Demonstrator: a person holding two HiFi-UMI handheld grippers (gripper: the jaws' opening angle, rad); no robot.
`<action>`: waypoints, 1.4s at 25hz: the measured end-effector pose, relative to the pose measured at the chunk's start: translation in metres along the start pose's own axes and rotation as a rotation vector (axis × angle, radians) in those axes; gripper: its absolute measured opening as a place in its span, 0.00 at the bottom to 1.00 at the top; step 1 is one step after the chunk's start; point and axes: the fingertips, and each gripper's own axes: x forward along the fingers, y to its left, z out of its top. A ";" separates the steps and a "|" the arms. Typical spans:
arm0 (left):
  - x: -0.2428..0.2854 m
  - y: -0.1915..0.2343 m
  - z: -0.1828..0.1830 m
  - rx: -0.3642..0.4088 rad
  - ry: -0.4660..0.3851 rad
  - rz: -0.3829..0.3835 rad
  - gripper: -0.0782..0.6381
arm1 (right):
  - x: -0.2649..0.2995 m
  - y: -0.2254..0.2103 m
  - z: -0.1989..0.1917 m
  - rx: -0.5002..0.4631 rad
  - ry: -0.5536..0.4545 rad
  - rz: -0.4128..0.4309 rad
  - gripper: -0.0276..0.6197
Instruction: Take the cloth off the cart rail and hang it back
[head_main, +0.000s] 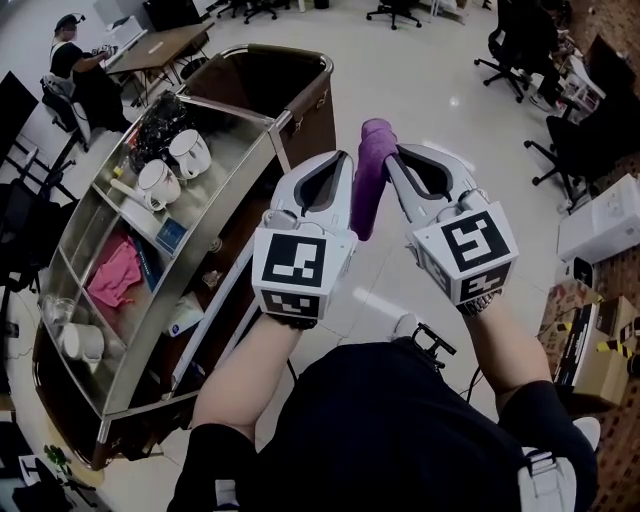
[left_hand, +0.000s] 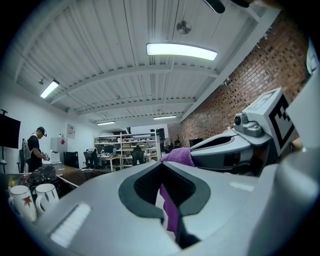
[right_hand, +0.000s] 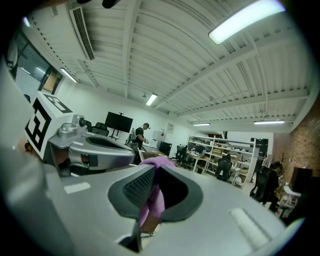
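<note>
While both claws are pointing up and fwd, they're pinching the same purple cloth (head_main: 371, 178) btwn them.

L claw (head_main: 342, 160): jaws are pressing together on the cloth. In the left gripper view the fabric is running down thru the slot.

R claw (head_main: 397, 155): same state, jaws are clamping the cloth. In the right gripper view a purple fold is bulging over the tips and trailing down btwn the pads.

Claw tips are sitting close to each other. The cloth bunch is bridging them and sticking up above both, and the rest is hanging as a narrow strip btwn the two claw bodies. Marker cubes are facing the head cam, w/ the person's forearms coming in from below.

Cloth location: it's hanging in the air just R of the cart (head_main: 258, 112), over the pale floor (head_main: 430, 75). It's not touching the cart and is staying apart from the curved top rail (head_main: 300, 53) at the cart's far end.

On the cart's metal tray, two white mugs (head_main: 188, 152) are standing side by side. A pink rag (head_main: 115, 272) is lying in a compartment nearer the cam.

Bkgd: a person (head_main: 70, 60) is standing at a counter (head_main: 160, 45) far L, and office chairs are scattered along the top edge.
</note>
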 end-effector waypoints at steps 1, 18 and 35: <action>0.005 0.001 -0.001 0.000 0.003 0.002 0.11 | 0.003 -0.005 -0.001 0.001 -0.008 0.002 0.08; 0.158 -0.005 -0.008 0.007 0.052 0.130 0.11 | 0.043 -0.154 -0.027 0.043 -0.041 0.127 0.08; 0.288 -0.012 -0.013 0.018 0.102 0.330 0.11 | 0.084 -0.279 -0.041 0.054 -0.096 0.319 0.08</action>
